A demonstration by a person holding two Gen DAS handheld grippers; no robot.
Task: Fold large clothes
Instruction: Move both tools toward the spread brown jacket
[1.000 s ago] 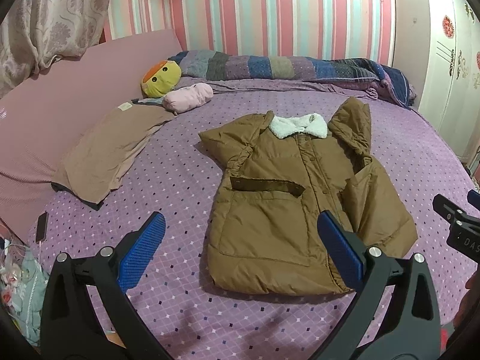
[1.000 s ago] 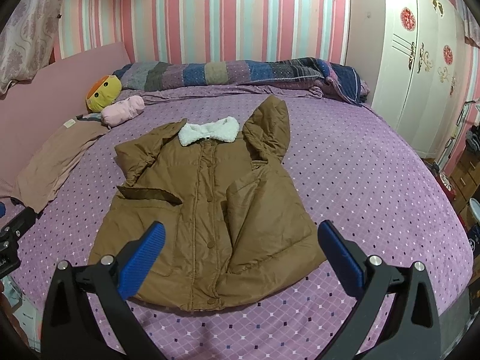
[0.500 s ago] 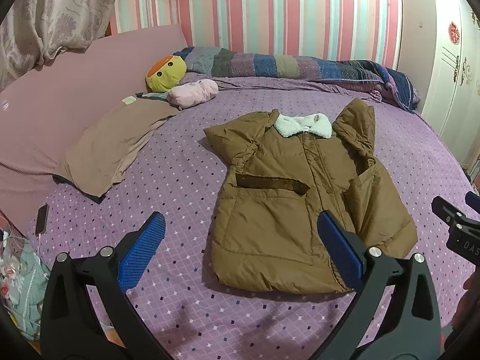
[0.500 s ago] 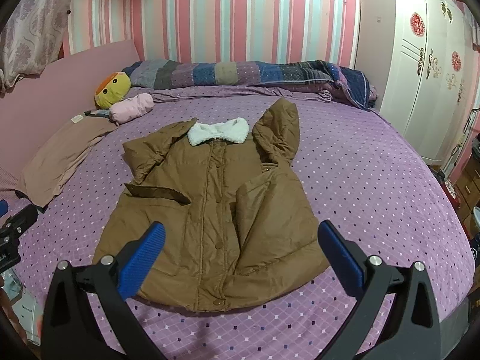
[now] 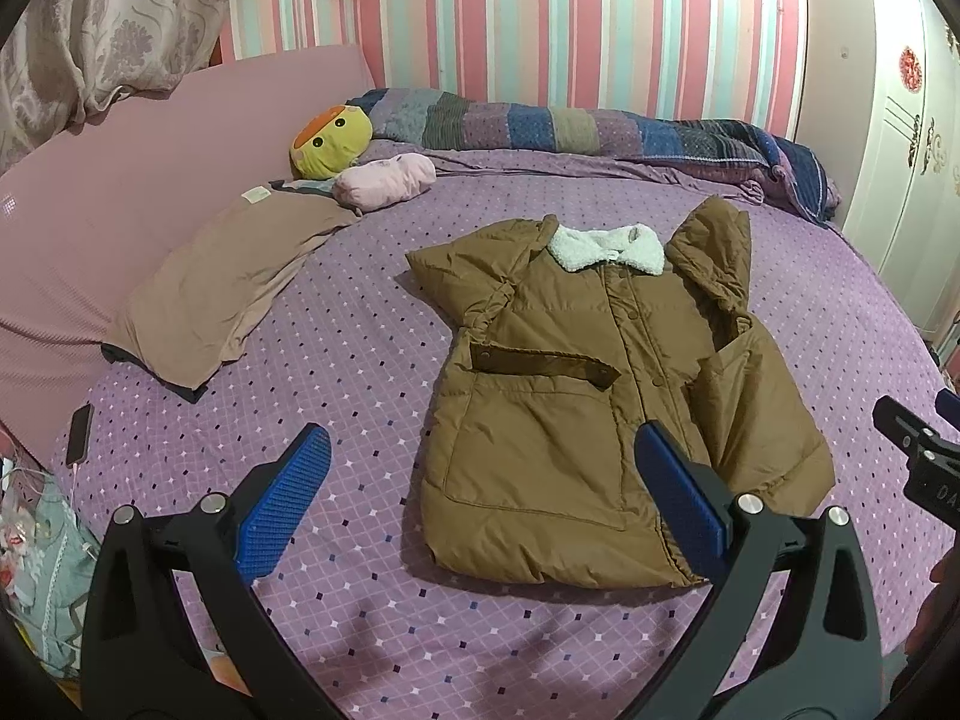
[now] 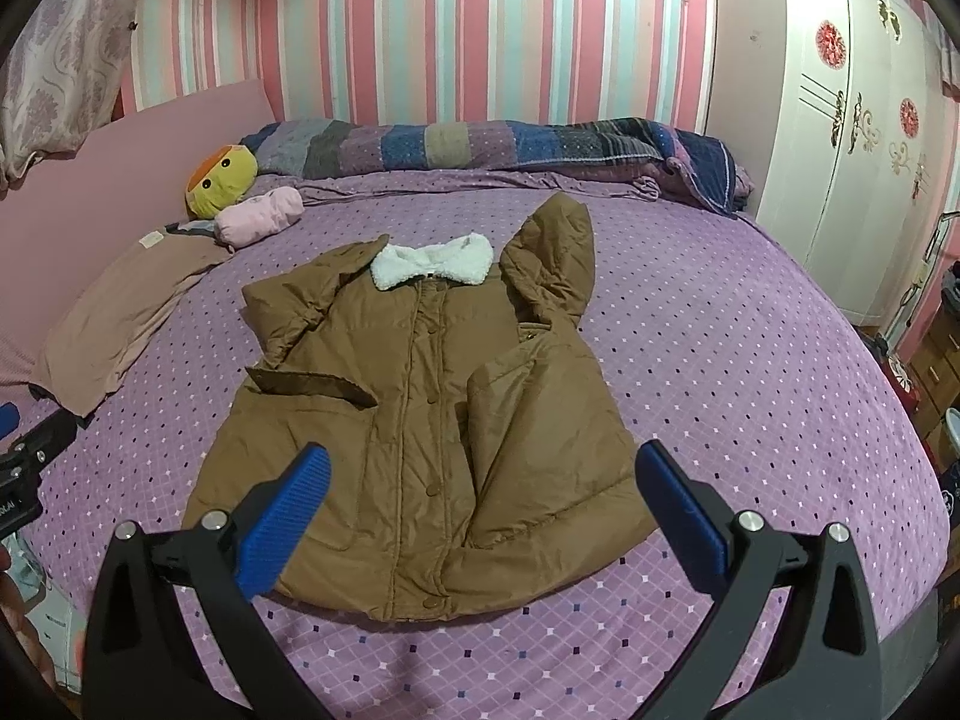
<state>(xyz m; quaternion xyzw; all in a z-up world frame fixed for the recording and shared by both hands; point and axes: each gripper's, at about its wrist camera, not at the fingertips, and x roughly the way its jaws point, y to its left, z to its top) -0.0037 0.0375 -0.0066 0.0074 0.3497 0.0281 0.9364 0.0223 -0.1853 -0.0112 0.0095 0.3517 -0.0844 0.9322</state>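
A brown padded coat (image 5: 576, 396) with a white fleece collar (image 5: 606, 249) lies front up on the purple bed; it also shows in the right wrist view (image 6: 414, 408). Its left sleeve is folded across the chest, its right sleeve folded in over the body, and the hood lies out to the right. My left gripper (image 5: 480, 498) is open and empty, above the bed in front of the coat's hem. My right gripper (image 6: 480, 504) is open and empty, over the hem.
A brown folded cloth (image 5: 222, 288) lies at the left beside a yellow plush (image 5: 330, 141) and a pink bundle (image 5: 384, 180). A striped quilt (image 5: 576, 129) lies along the far wall. A phone (image 5: 78, 435) sits at the left edge. White wardrobes (image 6: 858, 138) stand right.
Both grippers have tilted and drawn back slightly, so the coat sits a little lower and farther in view. Jaws stayed open. The coat has not moved.
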